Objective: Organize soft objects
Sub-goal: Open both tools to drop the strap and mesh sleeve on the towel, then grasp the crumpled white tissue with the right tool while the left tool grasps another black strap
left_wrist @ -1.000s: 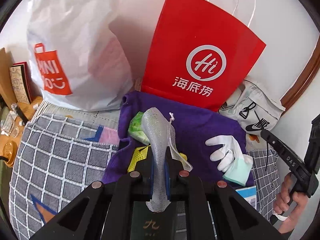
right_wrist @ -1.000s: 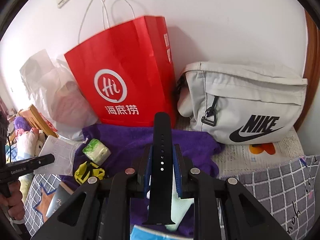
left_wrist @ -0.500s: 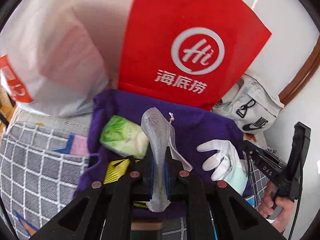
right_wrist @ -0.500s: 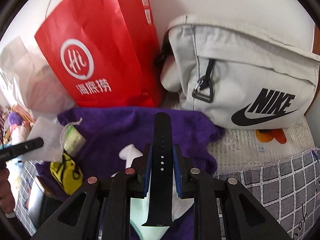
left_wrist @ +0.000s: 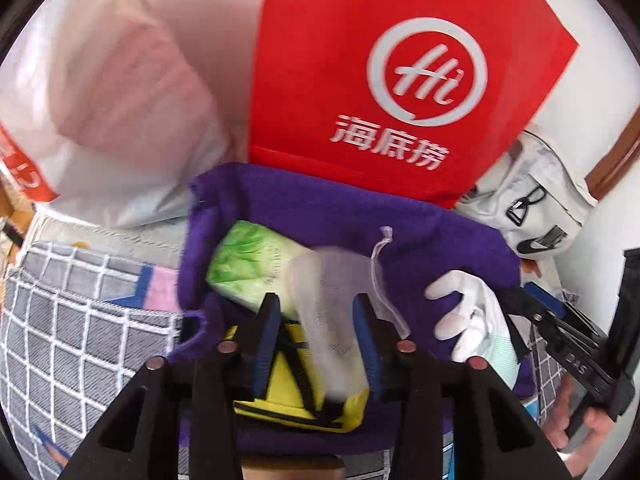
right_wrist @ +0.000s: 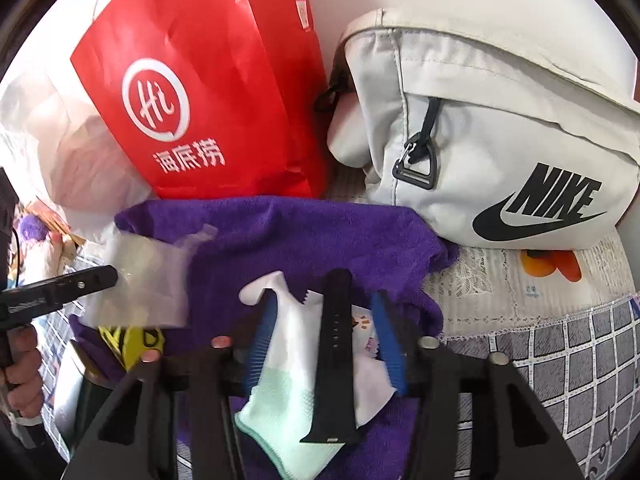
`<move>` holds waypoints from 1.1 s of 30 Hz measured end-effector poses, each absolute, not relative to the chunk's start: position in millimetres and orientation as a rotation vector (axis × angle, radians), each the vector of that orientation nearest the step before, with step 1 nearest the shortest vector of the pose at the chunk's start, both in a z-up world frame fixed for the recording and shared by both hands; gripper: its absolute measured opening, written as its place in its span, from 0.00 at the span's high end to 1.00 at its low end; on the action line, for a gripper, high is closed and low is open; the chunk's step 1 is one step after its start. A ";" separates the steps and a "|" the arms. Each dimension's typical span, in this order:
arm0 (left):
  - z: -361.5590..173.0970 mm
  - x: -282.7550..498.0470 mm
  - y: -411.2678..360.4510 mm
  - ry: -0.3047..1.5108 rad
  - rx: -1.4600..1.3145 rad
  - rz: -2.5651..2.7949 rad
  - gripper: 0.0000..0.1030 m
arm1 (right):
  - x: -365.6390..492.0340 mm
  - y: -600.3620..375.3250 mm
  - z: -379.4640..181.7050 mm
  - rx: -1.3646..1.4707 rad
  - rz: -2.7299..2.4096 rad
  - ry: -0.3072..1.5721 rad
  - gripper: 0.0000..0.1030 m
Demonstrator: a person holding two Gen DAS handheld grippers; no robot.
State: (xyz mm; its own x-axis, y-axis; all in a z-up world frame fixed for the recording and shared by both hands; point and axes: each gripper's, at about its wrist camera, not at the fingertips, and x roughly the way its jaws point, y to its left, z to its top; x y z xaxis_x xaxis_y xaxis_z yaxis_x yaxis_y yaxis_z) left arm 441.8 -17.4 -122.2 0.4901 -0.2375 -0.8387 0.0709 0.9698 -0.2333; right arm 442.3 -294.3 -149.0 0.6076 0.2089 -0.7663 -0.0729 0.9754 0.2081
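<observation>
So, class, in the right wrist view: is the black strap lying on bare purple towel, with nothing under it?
No: the black strap lies across a white glove, which itself rests on the purple towel.

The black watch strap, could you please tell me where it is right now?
In the right wrist view, the black watch strap lies between the open pads of the right hand-held gripper, on the white glove atop the purple towel.

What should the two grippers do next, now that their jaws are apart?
Probably lift both away. The left gripper has just opened and the mesh pouch is dropping loose onto the purple towel; the right gripper has just opened off the black strap.
</observation>
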 end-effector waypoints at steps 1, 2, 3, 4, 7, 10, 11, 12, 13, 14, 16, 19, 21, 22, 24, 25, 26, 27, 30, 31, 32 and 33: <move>-121.0 440.4 -14.7 1.048 -0.185 -0.187 0.61 | 440.7 -293.8 -145.9 0.161 0.168 0.903 0.52; -120.1 439.2 -11.7 1.051 -0.190 -0.179 0.59 | 439.2 -292.9 -143.4 0.160 0.171 0.901 0.52; -117.0 436.0 -8.9 1.050 -0.192 -0.168 0.58 | 436.4 -292.1 -139.5 0.161 0.172 0.893 0.52; -113.7 433.0 -6.7 1.045 -0.188 -0.166 0.58 | 433.9 -291.9 -136.1 0.164 0.173 0.886 0.52; -103.1 422.2 1.1 1.031 -0.188 -0.156 0.58 | 422.2 -288.4 -123.7 0.170 0.188 0.868 0.52; -93.1 406.0 8.3 1.017 -0.202 -0.147 0.58 | 405.2 -280.5 -113.0 0.152 0.197 0.846 0.44; -90.8 400.1 9.9 1.014 -0.205 -0.146 0.58 | 399.0 -277.2 -110.3 0.142 0.194 0.845 0.41; -87.8 393.5 12.5 1.009 -0.209 -0.147 0.58 | 392.5 -274.1 -108.1 0.135 0.187 0.842 0.41; -83.8 383.2 15.6 1.000 -0.212 -0.150 0.58 | 381.6 -271.0 -103.8 0.128 0.172 0.825 0.41; -81.2 375.9 16.7 0.996 -0.214 -0.151 0.58 | 374.1 -268.2 -100.8 0.127 0.166 0.810 0.41; -76.0 358.8 18.5 0.985 -0.206 -0.152 0.58 | 352.0 -263.9 -95.0 0.136 0.175 0.795 0.41; -69.5 332.6 19.8 0.959 -0.168 -0.150 0.58 | 318.8 -260.1 -88.5 0.151 0.182 0.784 0.41; -68.2 312.9 17.8 0.949 -0.133 -0.174 0.58 | 299.7 -257.4 -87.5 0.147 0.180 0.785 0.41; -67.9 304.2 18.3 0.948 -0.126 -0.184 0.58 | 287.2 -258.0 -86.5 0.143 0.174 0.787 0.41; -71.9 283.7 14.6 0.959 -0.110 -0.218 0.58 | 268.5 -256.7 -87.4 0.137 0.172 0.796 0.41; -75.1 274.1 12.8 0.967 -0.095 -0.226 0.58 | 255.9 -257.1 -88.6 0.136 0.173 0.802 0.41; -77.3 267.3 11.2 0.973 -0.082 -0.227 0.58 | 246.7 -257.4 -89.9 0.138 0.177 0.805 0.41; -81.3 258.8 10.0 0.978 -0.065 -0.227 0.58 | 236.6 -257.6 -91.9 0.143 0.183 0.809 0.41; -95.3 236.7 11.5 1.002 -0.051 -0.222 0.58 | 205.6 -253.1 -102.6 0.149 0.216 0.818 0.41; -100.8 228.8 14.7 1.015 -0.063 -0.217 0.58 | 195.6 -249.4 -107.7 0.141 0.230 0.828 0.41; -103.7 224.3 17.0 1.020 -0.071 -0.217 0.58 | 186.7 -244.6 -113.7 0.127 0.247 0.842 0.46; -107.3 217.5 19.8 1.026 -0.080 -0.217 0.58 | 179.7 -240.0 -119.1 0.113 0.257 0.852 0.49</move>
State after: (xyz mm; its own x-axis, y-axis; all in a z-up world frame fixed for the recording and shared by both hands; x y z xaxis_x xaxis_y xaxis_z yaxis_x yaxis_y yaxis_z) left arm 217.5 19.8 -107.3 0.4987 -0.2162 -0.8394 0.1419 0.9757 -0.1671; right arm 179.7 -240.0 -119.1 0.6298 0.2691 -0.7287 -0.1791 0.9631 0.2008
